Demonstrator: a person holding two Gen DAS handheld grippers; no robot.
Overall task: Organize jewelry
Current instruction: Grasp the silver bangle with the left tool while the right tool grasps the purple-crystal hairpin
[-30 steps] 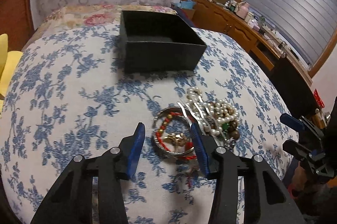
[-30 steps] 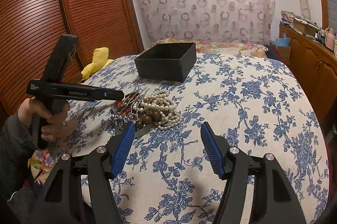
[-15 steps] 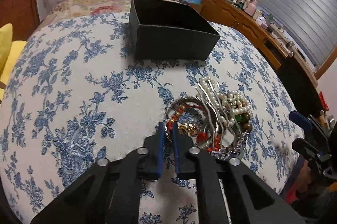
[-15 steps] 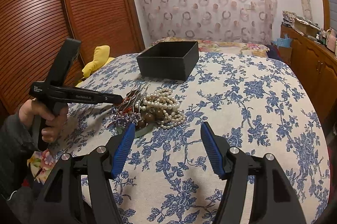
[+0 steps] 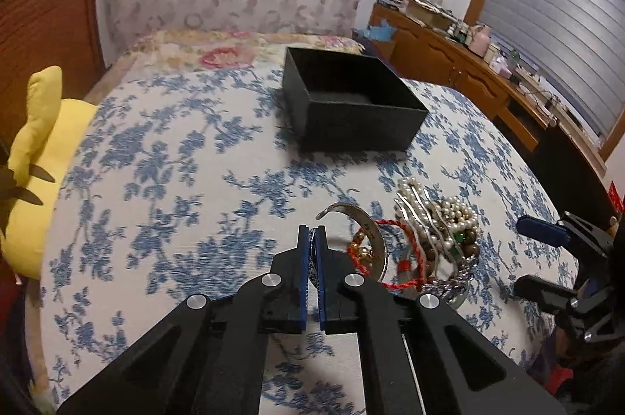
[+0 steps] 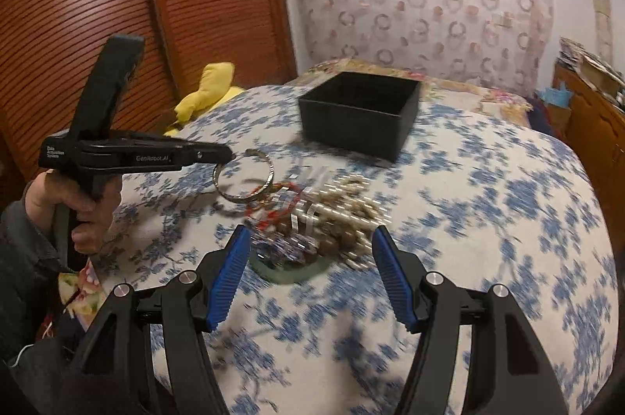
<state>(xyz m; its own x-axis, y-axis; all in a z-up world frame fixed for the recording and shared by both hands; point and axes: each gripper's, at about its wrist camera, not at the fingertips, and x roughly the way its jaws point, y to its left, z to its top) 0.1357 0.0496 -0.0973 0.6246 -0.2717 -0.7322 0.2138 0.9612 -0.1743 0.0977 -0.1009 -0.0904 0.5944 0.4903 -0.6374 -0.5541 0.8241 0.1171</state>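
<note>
My left gripper (image 5: 311, 233) is clenched on the silver bangle (image 6: 244, 176), its blue pads pressed nearly together on one side of the ring; from the right wrist view the bangle hangs at the tip of that gripper, tilted and lifted off the blue-flowered bedspread (image 5: 164, 188), with its far edge next to the red cord bracelet (image 5: 406, 258). Just to the right of my left fingertips lies the rest of the jewelry pile (image 5: 437, 231): pearl strands, brown and green beads and thin silver hair pins tangled together on the cloth. Ahead of the left gripper and slightly to its right sits the open black box (image 5: 351, 106), well apart from the pile, and I see nothing inside it from this angle. My right gripper (image 6: 310, 278) is released, its blue fingers spread wide, and the pile sits just in front of them, between the two tips, blurred in that view. The box (image 6: 359, 114) stands farther ahead of the right gripper, beyond the pile. Off to the left of my left gripper, at the bed's edge, a yellow plush toy (image 5: 35, 149) rests.
</note>
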